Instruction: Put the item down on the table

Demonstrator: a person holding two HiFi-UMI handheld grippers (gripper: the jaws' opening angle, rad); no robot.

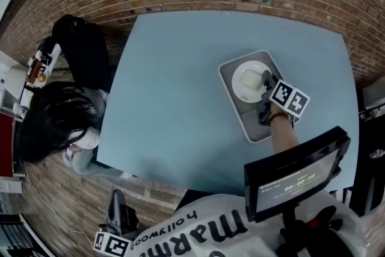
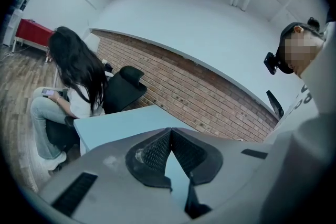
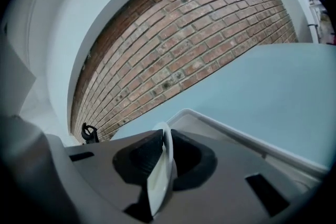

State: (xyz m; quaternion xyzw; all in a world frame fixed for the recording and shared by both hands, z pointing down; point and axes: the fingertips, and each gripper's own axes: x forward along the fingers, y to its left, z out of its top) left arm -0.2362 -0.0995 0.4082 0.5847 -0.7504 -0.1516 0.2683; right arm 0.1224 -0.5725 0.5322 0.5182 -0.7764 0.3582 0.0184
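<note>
At the right of the head view, my right gripper (image 1: 265, 86) is clamped on the rim of the white plate (image 1: 246, 81), which lies within the grey tray (image 1: 242, 118) on the pale blue table (image 1: 174, 87); whether the plate rests on the tray I cannot tell. In the right gripper view its edge stands pinched between both jaws. At the lower left, my left gripper (image 1: 118, 206) hangs beyond the table's near edge, jaws pressed together on nothing. A seated person (image 1: 54, 120) is at the left.
</note>
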